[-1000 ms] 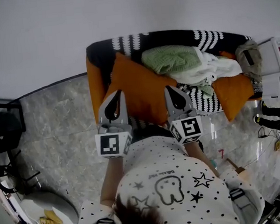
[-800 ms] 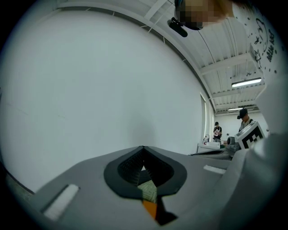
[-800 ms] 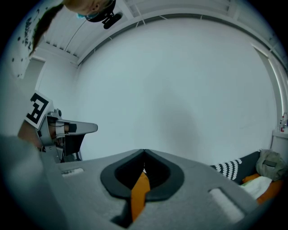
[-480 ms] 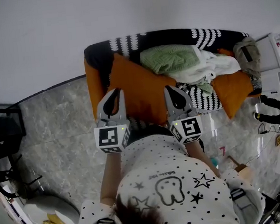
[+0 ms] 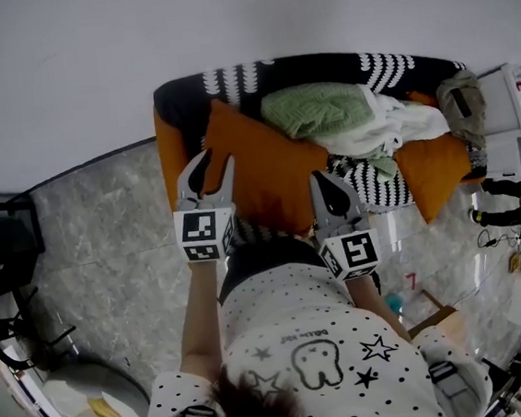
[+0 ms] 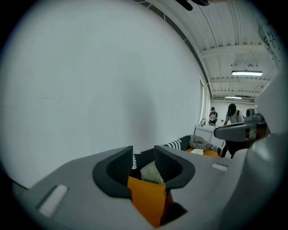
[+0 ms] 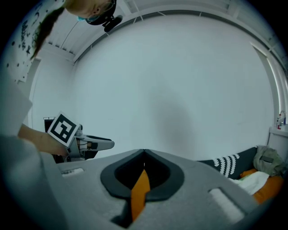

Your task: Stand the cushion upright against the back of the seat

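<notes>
**Left grip lets go with the cushion propped on the sofa back**

The orange cushion [image 5: 261, 170] sits at the left end of the sofa [image 5: 320, 67], in the centre of the head view. It is tilted up against the striped backrest, beside a heap of green and white cloth [image 5: 325, 113].

The left gripper [image 5: 211, 164] has just been opening its jaws. They stand apart, with the cushion's corner between them but not pressed. The right gripper [image 5: 327, 182] pinches the cushion's near edge tight.

This looks like the release after propping. Next, the right jaws should let go gently, then both grippers draw back without dragging the cushion off the backrest.
</notes>
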Tool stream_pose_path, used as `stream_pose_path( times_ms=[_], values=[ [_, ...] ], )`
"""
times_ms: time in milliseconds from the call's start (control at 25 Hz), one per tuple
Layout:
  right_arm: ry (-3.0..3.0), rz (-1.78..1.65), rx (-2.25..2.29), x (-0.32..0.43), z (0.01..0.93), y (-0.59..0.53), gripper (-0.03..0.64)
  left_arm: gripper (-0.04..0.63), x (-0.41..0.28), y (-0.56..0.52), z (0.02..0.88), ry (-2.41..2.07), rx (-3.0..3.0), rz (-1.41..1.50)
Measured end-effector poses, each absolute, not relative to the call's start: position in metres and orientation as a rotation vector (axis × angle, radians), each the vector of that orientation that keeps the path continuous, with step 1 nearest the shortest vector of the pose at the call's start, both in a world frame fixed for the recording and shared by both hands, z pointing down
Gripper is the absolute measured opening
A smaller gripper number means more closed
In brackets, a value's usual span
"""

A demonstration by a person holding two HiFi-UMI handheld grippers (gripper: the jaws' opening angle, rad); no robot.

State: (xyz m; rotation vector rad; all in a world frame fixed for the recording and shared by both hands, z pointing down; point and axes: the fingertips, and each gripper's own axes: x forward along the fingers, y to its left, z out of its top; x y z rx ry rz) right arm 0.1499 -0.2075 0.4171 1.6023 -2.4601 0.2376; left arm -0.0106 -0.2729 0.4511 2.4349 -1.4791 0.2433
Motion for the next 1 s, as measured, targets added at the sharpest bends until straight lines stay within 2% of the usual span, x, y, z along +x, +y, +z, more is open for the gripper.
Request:
stream_pose_path(
  times_ms=[640,840,1000],
  values=[
    [-2.391,0.368,1.528,0.152,0.459,-0.215,-0.005,0.222,0.001,-0.362,0.568,-1.464,2.371,0.483],
    [-2.381,0.406,1.477,0.148,0.479,-0.221,-0.005,0.267,0.001,-0.378,0.618,-1.427,2.269,0.519],
    [-2.38,0.432,1.434,0.144,0.49,-0.22,-0.005,0.272,-0.006,-0.387,0.646,-1.446,2.211,0.565]
  ],
)
